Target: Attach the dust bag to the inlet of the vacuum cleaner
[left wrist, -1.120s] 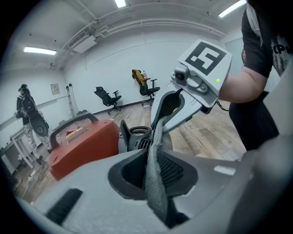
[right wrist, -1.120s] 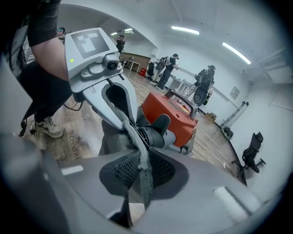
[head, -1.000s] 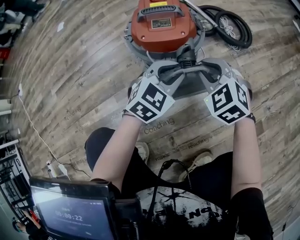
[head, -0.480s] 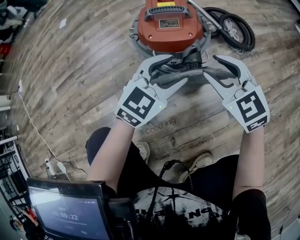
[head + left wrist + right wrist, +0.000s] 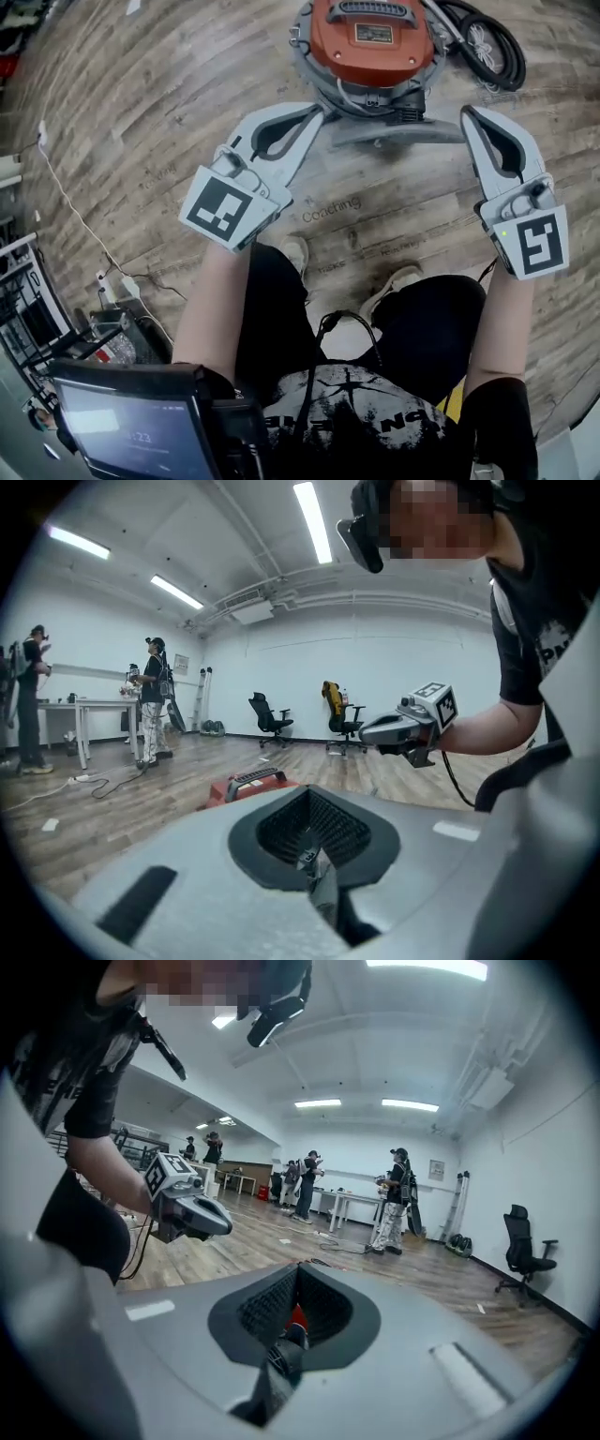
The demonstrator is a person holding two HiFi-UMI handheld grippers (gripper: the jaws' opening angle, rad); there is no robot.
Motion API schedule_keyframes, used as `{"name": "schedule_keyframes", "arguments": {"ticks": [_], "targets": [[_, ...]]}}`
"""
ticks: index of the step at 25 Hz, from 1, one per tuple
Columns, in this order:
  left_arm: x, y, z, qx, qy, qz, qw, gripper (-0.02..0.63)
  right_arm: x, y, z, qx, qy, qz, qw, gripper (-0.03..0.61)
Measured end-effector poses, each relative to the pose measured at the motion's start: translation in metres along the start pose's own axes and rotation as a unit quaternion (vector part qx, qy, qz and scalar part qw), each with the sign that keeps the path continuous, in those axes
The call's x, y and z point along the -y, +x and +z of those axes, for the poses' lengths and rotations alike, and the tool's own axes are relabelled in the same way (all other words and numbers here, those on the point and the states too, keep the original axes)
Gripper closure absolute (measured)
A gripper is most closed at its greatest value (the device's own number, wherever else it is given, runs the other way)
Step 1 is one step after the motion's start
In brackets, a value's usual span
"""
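The vacuum cleaner (image 5: 373, 42), with an orange top and a metal drum, stands on the wooden floor at the upper middle of the head view. The grey dust bag (image 5: 394, 136) lies flat against its near side, by the inlet. My left gripper (image 5: 317, 110) hovers to the bag's left, shut and empty. My right gripper (image 5: 470, 113) hovers to the bag's right, also shut and empty. Neither touches the bag. In the left gripper view the jaws (image 5: 314, 860) are closed, with the orange top (image 5: 248, 785) beyond them. The right gripper view shows closed jaws (image 5: 286, 1335) too.
A coiled black hose (image 5: 487, 47) lies right of the vacuum. A white cable and power strip (image 5: 112, 291) run along the floor at the left. A tablet (image 5: 141, 427) hangs at my chest. Several people, tables and office chairs (image 5: 270, 719) stand far off.
Both grippers held the grey bag at the vacuum's front, opened and let it go. They have since drawn up and apart, away from the bag, and shut.
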State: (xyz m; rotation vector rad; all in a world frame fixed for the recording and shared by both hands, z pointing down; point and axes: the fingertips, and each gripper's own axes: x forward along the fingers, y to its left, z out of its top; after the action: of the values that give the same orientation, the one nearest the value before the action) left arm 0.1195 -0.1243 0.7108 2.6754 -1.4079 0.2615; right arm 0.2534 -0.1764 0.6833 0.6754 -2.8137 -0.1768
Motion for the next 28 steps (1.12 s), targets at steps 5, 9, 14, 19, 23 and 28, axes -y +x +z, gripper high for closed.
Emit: {"name": "schedule_keyframes", "arguments": {"ticks": [5,9,14,19,23,28], "targets": [[0.017,-0.068,0.072,-0.002,-0.027,-0.008,0.9996,0.613,-0.047,-0.020,0.069,-0.007,0.044,0.053,0.998,0.574],[0.034,-0.104,0.154,-0.004,-0.049,-0.008,0.9988,0.614,-0.074,-0.044,0.156,-0.004,0.072,0.097,0.993,0.574],[0.064,-0.140,0.267,-0.015,-0.034,-0.026,0.9989,0.613,-0.089,-0.075,0.276,-0.005,0.097,0.135,0.986,0.574],[0.067,-0.171,0.367,0.018,-0.059,-0.036,0.9974,0.613,-0.100,-0.083,0.385,0.020,0.087,0.148,0.985,0.574],[0.062,-0.187,0.417,0.034,-0.048,-0.066,0.9961,0.614,-0.109,-0.087,0.428,0.011,0.076,0.142,0.987,0.574],[0.049,-0.212,0.461,0.052,-0.008,-0.090,0.9946,0.613,-0.117,-0.085,0.473,0.027,0.074,0.107,0.991,0.574]]}}
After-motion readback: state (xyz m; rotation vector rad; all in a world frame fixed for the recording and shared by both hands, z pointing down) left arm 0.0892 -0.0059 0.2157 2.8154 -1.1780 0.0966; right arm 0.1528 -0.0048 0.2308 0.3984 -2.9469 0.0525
